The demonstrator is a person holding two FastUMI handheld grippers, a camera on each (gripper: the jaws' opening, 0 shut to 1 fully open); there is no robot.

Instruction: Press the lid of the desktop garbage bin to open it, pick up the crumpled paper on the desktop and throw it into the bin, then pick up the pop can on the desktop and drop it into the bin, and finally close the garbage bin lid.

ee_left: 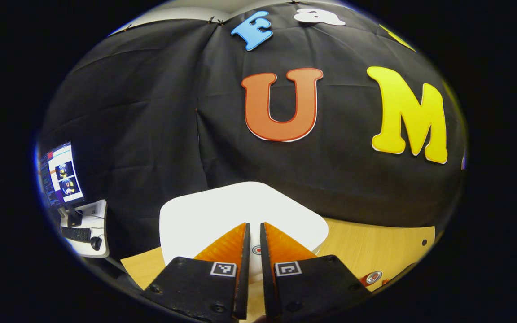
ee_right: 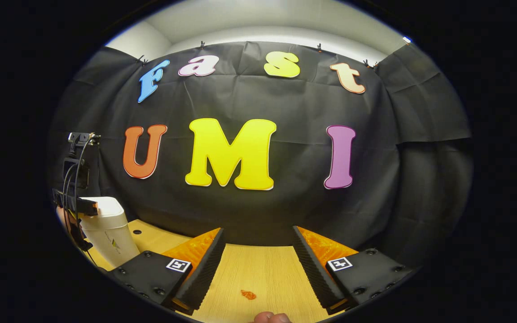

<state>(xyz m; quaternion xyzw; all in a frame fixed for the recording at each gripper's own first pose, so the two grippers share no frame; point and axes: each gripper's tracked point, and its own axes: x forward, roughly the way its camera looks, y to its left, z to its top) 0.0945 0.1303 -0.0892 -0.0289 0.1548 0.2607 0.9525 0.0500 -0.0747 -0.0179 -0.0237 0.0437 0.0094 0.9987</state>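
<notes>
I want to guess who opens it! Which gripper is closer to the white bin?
Left. The left gripper sits nearly shut right over the white bin's lid. The right gripper hangs open over bare table, with the bin far off to its left.

No readable text stands on any of the task's things. Each finger of the left tongs (ee_left: 254, 233) bears a small square black-and-white coded marker, a pattern and no lettering; the right tongs (ee_right: 258, 251) carry the same kind. The bin (ee_right: 108, 229) has a small dark mark on its side, too small to read. A round red-and-white sign sits on the bin's lid (ee_left: 222, 211), between the left fingers, partly hidden.
</notes>
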